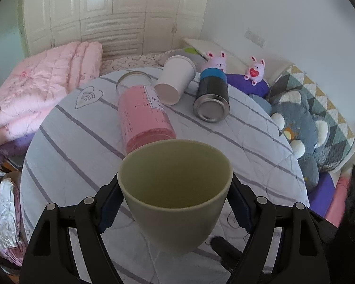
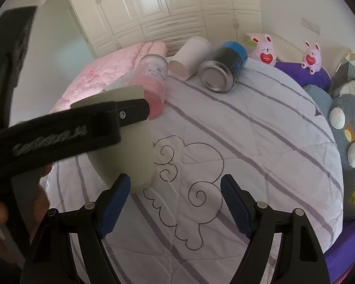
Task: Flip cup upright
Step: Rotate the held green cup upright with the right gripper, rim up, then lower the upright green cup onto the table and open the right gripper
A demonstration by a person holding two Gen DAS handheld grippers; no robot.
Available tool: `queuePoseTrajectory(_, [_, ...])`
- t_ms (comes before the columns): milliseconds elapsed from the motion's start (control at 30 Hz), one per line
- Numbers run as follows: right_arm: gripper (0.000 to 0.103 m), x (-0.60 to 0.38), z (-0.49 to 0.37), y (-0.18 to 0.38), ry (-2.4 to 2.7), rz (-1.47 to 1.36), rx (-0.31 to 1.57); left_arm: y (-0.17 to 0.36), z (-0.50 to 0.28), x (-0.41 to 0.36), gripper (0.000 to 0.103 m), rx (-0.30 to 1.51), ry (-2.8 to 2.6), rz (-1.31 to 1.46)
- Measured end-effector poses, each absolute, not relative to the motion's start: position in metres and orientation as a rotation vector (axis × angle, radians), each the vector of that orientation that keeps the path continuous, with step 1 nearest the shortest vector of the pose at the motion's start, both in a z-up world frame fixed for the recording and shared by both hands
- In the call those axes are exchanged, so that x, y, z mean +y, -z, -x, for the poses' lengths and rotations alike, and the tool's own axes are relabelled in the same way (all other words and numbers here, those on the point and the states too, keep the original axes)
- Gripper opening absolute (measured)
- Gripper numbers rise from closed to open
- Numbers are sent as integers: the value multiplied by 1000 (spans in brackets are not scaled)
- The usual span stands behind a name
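Observation:
My left gripper (image 1: pixel 175 203) is shut on a pale green cup (image 1: pixel 175 189), mouth up and tilted toward the camera, held above the striped tablecloth (image 1: pixel 248 156). In the right wrist view the same cup (image 2: pixel 132 156) hangs at the left, gripped by the left gripper's black finger (image 2: pixel 83 127). My right gripper (image 2: pixel 175 203) is open and empty, just right of the cup over the cloud print. Three more cups lie on their sides at the far edge: a pink clear tumbler (image 1: pixel 142 116), a white paper cup (image 1: pixel 175 78) and a black-and-blue metal can (image 1: pixel 211 94).
The round table (image 2: pixel 272 142) stands against a bed with a pink quilt (image 1: pixel 42 90) to the left, a grey flower cushion (image 1: pixel 302 127) to the right, and two pink bunny toys (image 1: pixel 255 69) on a purple pillow behind.

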State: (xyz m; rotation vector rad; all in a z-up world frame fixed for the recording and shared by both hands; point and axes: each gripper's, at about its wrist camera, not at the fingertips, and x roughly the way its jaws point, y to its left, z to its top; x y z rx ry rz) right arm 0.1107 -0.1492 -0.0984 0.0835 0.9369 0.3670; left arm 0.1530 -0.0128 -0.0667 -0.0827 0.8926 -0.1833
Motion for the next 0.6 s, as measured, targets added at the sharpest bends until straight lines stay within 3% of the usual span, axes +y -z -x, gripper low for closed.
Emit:
queuePoseTrajectory(433, [80, -148, -100, 115, -339, -71, 994, 66, -124, -17, 82, 862, 217, 28])
queuePoseTrajectory(600, [80, -152, -95, 112, -326, -83, 995, 63, -119, -14, 90, 870, 228, 66])
